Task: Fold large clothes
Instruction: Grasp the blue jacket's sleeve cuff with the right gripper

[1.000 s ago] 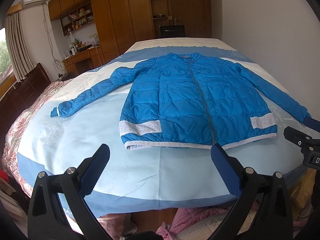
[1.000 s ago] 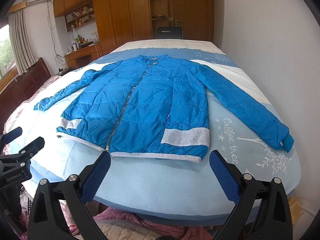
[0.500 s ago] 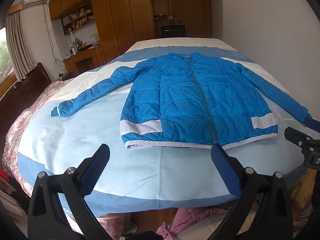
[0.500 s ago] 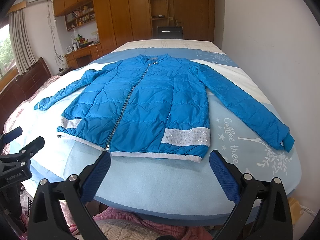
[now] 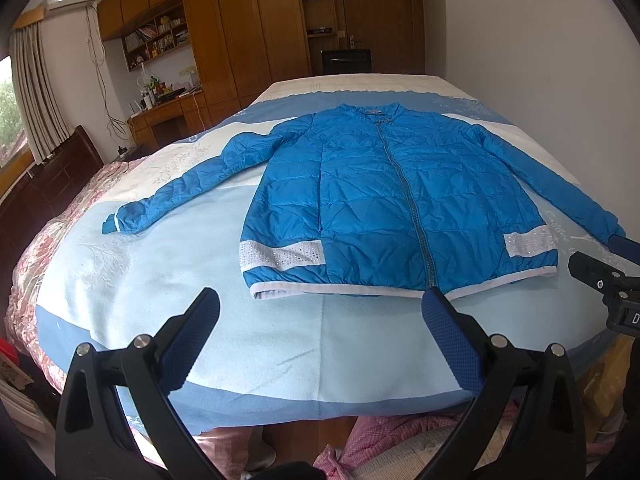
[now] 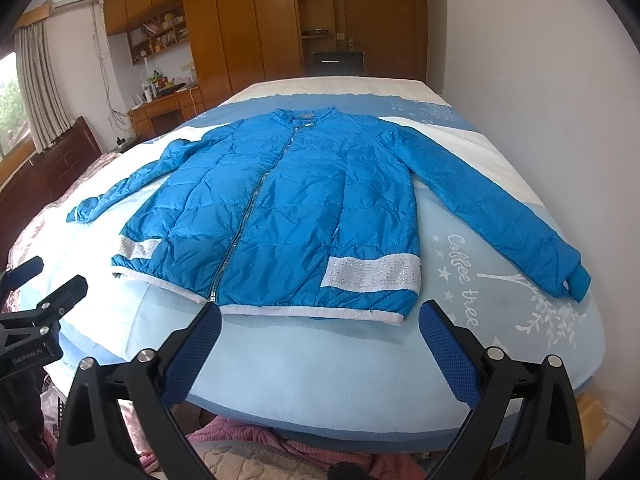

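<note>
A blue quilted jacket [image 5: 372, 200] lies flat and zipped on the bed, sleeves spread out to both sides, white hem toward me; it also shows in the right wrist view [image 6: 288, 216]. My left gripper [image 5: 320, 328] is open and empty, hovering just short of the hem near its left half. My right gripper [image 6: 320, 332] is open and empty, just short of the hem's right half. Each gripper shows at the edge of the other's view.
The bed [image 5: 168, 280] has a light blue blanket with a darker band at its near edge. Pink bedding [image 6: 256, 440] lies below the bed edge. A white wall [image 6: 540, 80] runs along the right side. Wooden wardrobes and a desk [image 5: 172, 108] stand at the back left.
</note>
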`<action>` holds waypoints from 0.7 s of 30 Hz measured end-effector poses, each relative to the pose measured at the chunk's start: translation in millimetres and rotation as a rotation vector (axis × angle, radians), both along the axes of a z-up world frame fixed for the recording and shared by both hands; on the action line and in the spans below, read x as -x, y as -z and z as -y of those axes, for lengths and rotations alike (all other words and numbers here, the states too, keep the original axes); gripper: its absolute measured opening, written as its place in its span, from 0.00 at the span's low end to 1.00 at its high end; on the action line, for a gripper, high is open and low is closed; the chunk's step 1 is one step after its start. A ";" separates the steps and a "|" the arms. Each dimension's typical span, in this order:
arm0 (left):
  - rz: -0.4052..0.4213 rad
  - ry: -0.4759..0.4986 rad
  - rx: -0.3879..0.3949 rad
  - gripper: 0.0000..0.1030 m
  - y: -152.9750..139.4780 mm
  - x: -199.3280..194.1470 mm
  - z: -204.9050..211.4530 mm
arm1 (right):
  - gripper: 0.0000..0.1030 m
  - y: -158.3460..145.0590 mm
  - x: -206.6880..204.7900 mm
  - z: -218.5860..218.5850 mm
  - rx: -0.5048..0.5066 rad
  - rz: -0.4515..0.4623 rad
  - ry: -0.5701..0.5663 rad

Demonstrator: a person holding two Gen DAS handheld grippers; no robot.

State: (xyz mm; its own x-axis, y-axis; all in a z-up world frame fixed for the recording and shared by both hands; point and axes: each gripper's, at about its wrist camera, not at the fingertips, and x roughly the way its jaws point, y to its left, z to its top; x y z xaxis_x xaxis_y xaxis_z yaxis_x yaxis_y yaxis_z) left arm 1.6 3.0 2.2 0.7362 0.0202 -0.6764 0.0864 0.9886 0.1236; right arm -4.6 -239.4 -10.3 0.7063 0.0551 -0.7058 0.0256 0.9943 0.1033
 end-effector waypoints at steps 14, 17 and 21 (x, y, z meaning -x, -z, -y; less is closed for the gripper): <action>-0.047 0.078 -0.001 0.97 6.2 -44.5 16.9 | 0.96 9.5 -35.7 42.2 -0.072 -0.001 0.048; -0.087 0.132 0.007 0.97 8.6 -71.6 31.1 | 0.96 14.5 -46.0 74.9 -0.105 0.001 0.112; -0.165 0.213 0.074 0.97 11.2 -120.0 52.9 | 0.96 20.4 -54.2 133.5 -0.153 -0.005 0.241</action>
